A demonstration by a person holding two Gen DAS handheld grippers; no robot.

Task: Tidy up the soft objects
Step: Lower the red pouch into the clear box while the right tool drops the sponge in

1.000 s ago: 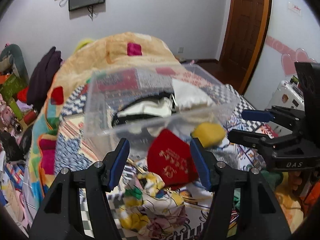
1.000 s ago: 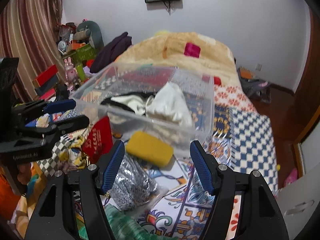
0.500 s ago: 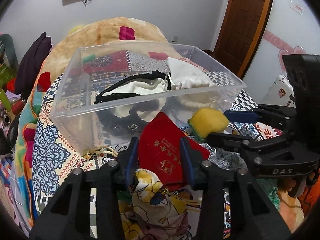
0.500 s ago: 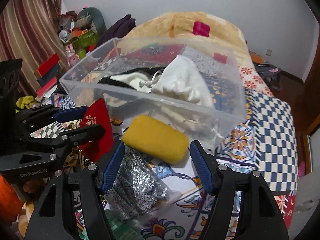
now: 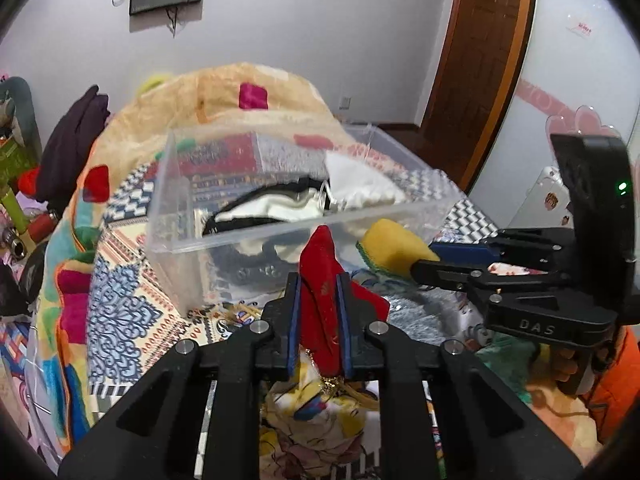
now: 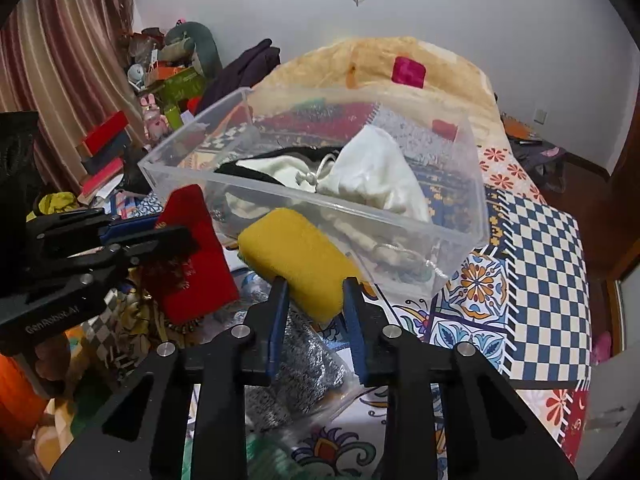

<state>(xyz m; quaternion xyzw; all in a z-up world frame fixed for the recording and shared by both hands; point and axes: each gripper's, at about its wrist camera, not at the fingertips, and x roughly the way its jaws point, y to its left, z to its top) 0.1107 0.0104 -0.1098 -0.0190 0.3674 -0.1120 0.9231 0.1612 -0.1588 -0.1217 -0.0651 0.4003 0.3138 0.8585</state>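
Observation:
My left gripper point(image 5: 318, 284) is shut on a red fabric pouch point(image 5: 322, 280) and holds it up in front of the clear plastic bin point(image 5: 176, 200). The left gripper also shows in the right wrist view point(image 6: 160, 236) with the red pouch point(image 6: 192, 256). My right gripper point(image 6: 314, 296) is shut on a yellow sponge point(image 6: 298, 258), just before the bin's near wall point(image 6: 460, 236). The right gripper also shows in the left wrist view point(image 5: 428, 260) with the sponge point(image 5: 394, 248). White drawstring bags point(image 6: 372, 176) and a black-trimmed cloth lie inside the bin.
The bin stands on a patterned bedspread point(image 6: 540, 264). A grey speckled bag point(image 6: 304, 368) and a floral cloth bundle point(image 5: 320, 420) lie below the grippers. A beige blanket heap point(image 5: 224, 96) is behind the bin. Clutter lines the left wall point(image 6: 160, 80).
Both grippers closed, the left on the red pouch and the right on the yellow sponge. Both objects now sit lifted off the bedspread in front of the bin.

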